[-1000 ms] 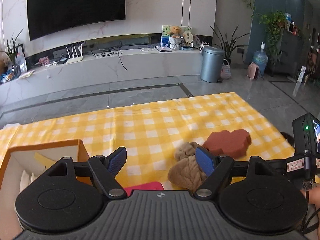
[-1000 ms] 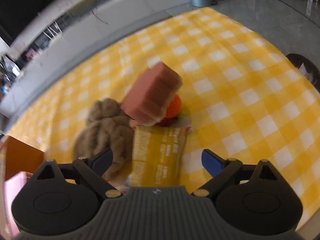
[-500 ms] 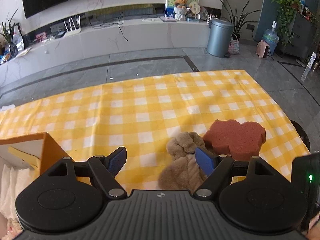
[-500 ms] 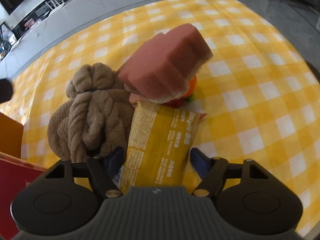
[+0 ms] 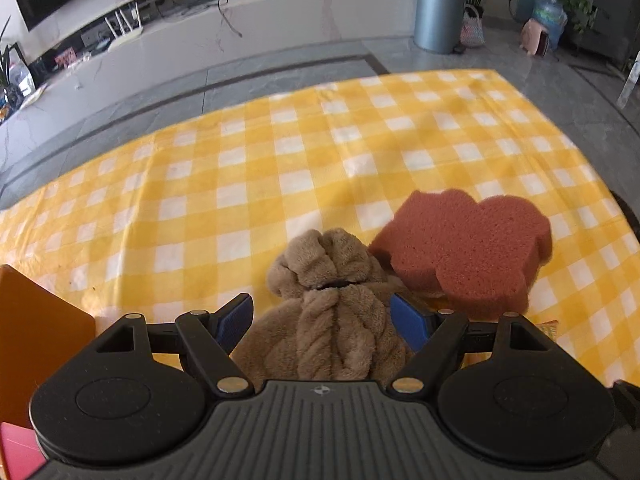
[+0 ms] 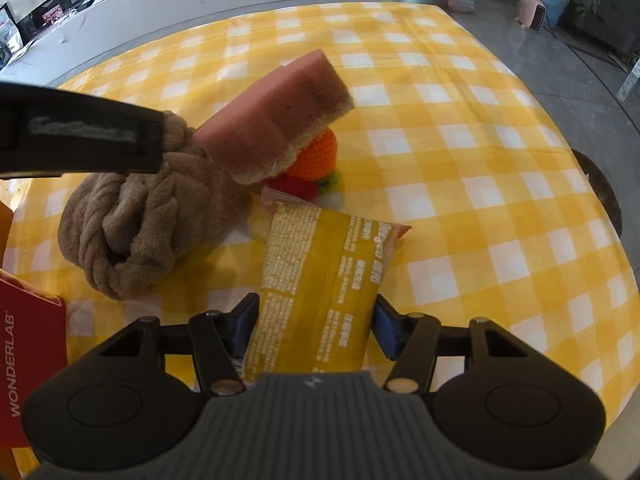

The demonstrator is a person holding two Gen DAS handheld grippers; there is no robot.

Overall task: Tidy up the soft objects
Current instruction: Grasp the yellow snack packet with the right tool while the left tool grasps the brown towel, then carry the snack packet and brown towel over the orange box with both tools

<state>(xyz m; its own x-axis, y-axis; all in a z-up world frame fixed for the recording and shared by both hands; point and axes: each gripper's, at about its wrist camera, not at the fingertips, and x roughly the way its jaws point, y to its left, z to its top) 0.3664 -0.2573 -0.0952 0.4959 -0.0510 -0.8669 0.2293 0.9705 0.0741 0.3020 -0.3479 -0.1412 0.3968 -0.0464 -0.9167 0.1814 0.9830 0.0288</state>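
Two tongs working one heap of soft things, lower centre of both views.

Right tongs (image 6: 316,326) have just been closing on the yellow snack packet (image 6: 320,276), pads now touching its edges, gripping the near end probably so it slides clear of the sponge (image 6: 276,128) leaning over it. Left tongs (image 5: 322,322) are standing wide, straddling the brown plush towel (image 5: 332,304), nothing gripped. Heap is lying on the checked worktop (image 5: 280,152); orange box (image 5: 36,320) is waiting lower left, likely the destination.
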